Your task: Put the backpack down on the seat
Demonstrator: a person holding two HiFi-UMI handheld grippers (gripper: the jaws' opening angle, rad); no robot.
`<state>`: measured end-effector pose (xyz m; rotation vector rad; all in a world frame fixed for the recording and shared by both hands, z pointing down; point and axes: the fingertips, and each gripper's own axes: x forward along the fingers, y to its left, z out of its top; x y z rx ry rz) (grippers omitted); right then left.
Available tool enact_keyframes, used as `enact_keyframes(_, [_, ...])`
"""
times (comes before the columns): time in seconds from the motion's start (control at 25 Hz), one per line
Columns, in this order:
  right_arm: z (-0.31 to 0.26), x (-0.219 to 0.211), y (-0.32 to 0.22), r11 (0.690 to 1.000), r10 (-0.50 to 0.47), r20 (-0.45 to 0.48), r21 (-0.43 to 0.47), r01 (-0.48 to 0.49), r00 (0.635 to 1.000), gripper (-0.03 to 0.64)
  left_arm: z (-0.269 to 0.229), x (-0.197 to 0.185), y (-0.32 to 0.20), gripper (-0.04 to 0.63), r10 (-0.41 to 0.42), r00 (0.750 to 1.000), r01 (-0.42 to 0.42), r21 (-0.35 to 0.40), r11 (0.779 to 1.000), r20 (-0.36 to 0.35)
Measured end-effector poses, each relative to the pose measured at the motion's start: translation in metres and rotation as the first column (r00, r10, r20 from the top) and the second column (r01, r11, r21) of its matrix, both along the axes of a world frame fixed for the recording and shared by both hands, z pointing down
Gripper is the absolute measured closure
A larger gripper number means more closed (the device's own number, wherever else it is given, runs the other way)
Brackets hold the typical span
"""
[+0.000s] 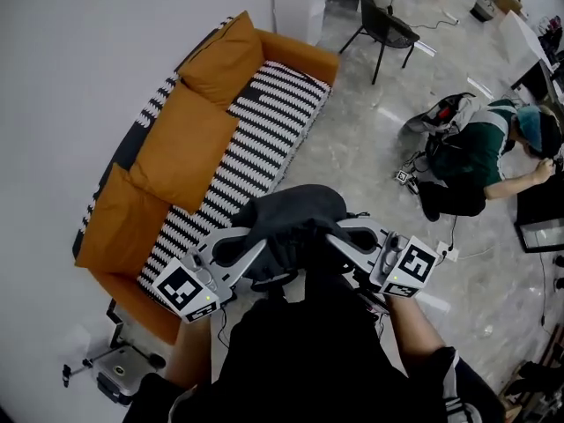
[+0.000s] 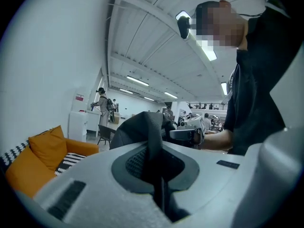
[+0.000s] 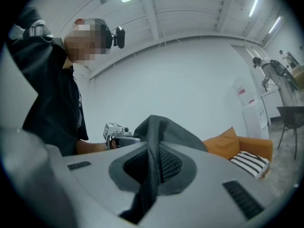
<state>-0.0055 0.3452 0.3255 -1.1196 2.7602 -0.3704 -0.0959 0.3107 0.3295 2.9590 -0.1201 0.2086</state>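
A dark grey backpack (image 1: 286, 223) hangs in the air in front of me, held between both grippers. My left gripper (image 1: 242, 249) is shut on the backpack's fabric (image 2: 151, 141) from the left side. My right gripper (image 1: 339, 241) is shut on the fabric (image 3: 154, 151) from the right. The orange sofa (image 1: 189, 148) with its black-and-white striped seat (image 1: 256, 139) stands to the front left, below the backpack. Most of the bag's lower part is hidden behind my body.
A person (image 1: 480, 152) crouches on the floor at right beside another bag (image 1: 441, 113). A black chair (image 1: 383, 25) stands beyond the sofa's far end. A small device (image 1: 119, 377) lies on the floor near the sofa's near end. White wall at left.
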Motion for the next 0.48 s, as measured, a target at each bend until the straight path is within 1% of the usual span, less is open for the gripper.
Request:
enact_keyframes(0.16, [0.001, 0.030, -0.031, 0.998, -0.063, 0.002, 0.010, 0.063, 0.998, 0.589, 0.003, 0.029, -0.029, 0.569, -0.037, 0.999, 0.037, -0.013, 0.999, -0.004])
enact_keyframes(0.32, [0.000, 0.068, -0.062, 0.997, -0.074, -0.003, 0.022, 0.074, 0.997, 0.589, 0.000, 0.068, -0.054, 0.569, -0.065, 0.998, 0.066, -0.051, 0.997, 0.009])
enact_keyframes(0.48, [-0.008, 0.100, -0.099, 0.995, -0.090, -0.008, 0.029, 0.090, 0.996, 0.589, -0.007, 0.097, -0.090, 0.569, -0.090, 0.996, 0.091, -0.032, 0.995, 0.005])
